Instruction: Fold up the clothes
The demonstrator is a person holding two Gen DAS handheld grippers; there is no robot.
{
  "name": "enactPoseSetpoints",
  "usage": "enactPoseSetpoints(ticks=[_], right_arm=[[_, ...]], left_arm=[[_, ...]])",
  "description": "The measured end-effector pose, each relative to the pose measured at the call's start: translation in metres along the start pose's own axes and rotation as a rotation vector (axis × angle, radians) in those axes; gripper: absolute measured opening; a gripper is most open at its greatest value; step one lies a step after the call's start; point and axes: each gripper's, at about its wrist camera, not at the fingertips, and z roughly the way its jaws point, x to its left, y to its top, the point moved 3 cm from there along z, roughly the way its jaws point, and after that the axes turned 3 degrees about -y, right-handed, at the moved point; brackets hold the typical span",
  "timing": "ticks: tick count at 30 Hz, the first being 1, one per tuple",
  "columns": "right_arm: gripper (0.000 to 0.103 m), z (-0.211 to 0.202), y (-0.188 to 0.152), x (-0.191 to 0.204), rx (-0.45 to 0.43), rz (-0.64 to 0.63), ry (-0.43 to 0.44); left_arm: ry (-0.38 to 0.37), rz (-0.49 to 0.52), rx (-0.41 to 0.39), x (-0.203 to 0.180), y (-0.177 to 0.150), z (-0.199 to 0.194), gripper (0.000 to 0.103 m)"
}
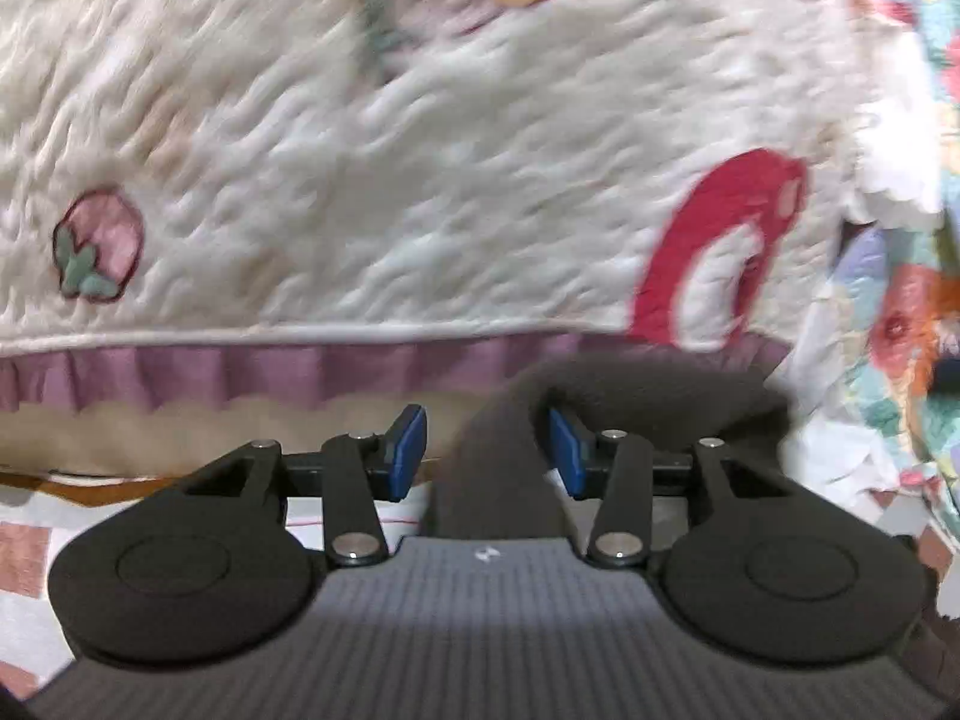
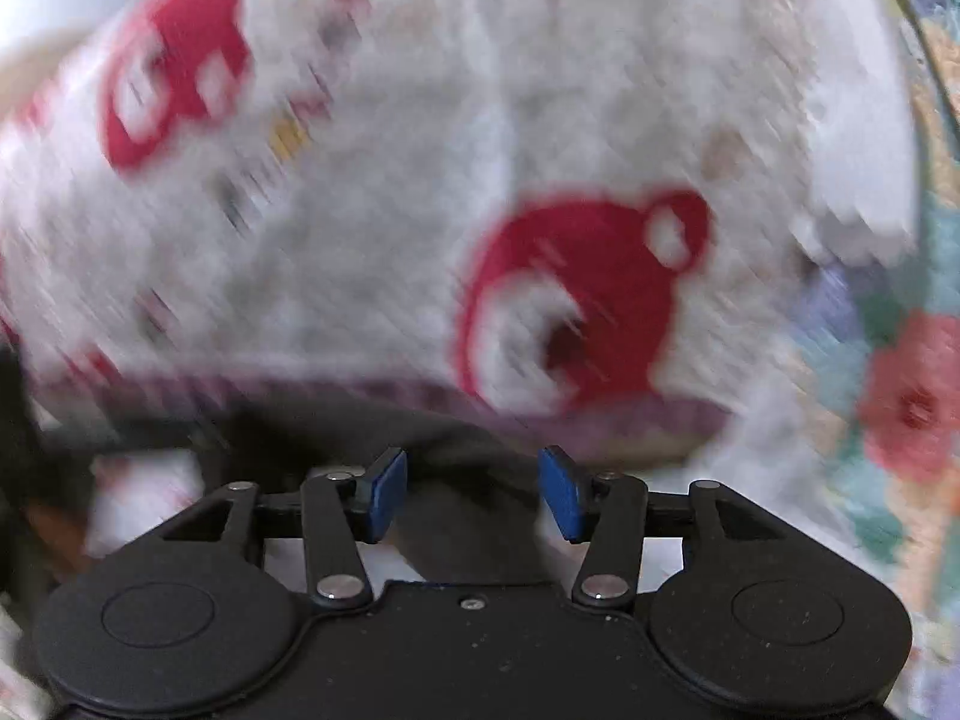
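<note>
The left tool stands with its blue pads spread apart, and a strip of dark grey cloth runs up between them. The cloth lies against the right-hand pad and curls over it to the right; the left-hand pad is clear of it, so nothing is pinched. Just ahead of the tool hangs a white quilted cover with a purple frill along its lower edge, a pink strawberry patch off to the left and a red shape to the right. Further right lies a flowered quilt in orange, teal and white.

The right tool is likewise spread wide, its pads apart, with the dark cloth bunched between and just beyond them (whether it touches either pad I cannot tell, the view being badly smeared). The same white cover fills the space ahead of this tool, with a red bear-like figure straight in front and another red one up to the left. The flowered quilt shows at the right.
</note>
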Motion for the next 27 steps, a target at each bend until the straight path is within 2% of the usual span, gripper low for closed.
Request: enactPoseSetpoints(ticks=[3,6,7,9,13,14,18,20,22,24,27], right_arm=[[0.055,0.015,-0.035,-0.01,0.09,-0.065,-0.077],[0.054,0.025,-0.065,-0.02,0.163,-0.109,-0.127],[0.054,0.028,-0.073,-0.022,0.181,-0.115,-0.129],[0.054,0.031,-0.082,-0.02,0.207,-0.131,-0.129],[0.055,0.037,-0.093,-0.007,0.245,-0.16,-0.124],[0.055,0.038,-0.094,-0.001,0.251,-0.165,-0.122],[0.055,0.041,-0.1,0.022,0.275,-0.186,-0.113],[0.055,0.043,-0.102,0.034,0.287,-0.197,-0.108],[0.055,0.045,-0.105,0.045,0.298,-0.208,-0.103],[0.053,0.037,-0.102,0.053,0.301,-0.139,-0.027],[0.053,0.015,-0.091,0.08,0.27,-0.094,0.107]], left_arm=[[-0.123,0.074,0.054,0.019,-0.016,-0.025,0.047],[-0.172,0.202,0.091,0.036,-0.049,-0.063,0.05],[-0.179,0.218,0.102,0.046,-0.065,-0.079,0.053],[-0.182,0.192,0.124,0.063,-0.086,-0.098,0.053],[-0.189,0.006,0.121,0.114,-0.126,-0.146,0.058],[-0.189,-0.009,0.134,0.123,-0.134,-0.155,0.059],[-0.17,0.019,0.169,0.142,-0.164,-0.185,0.064],[-0.187,0.03,0.18,0.144,-0.177,-0.193,0.067],[-0.234,0.085,0.237,0.135,-0.185,-0.192,0.067],[-0.263,0.148,0.28,0.126,-0.191,-0.191,0.067],[-0.181,0.201,0.259,0.12,-0.193,-0.184,0.067]])
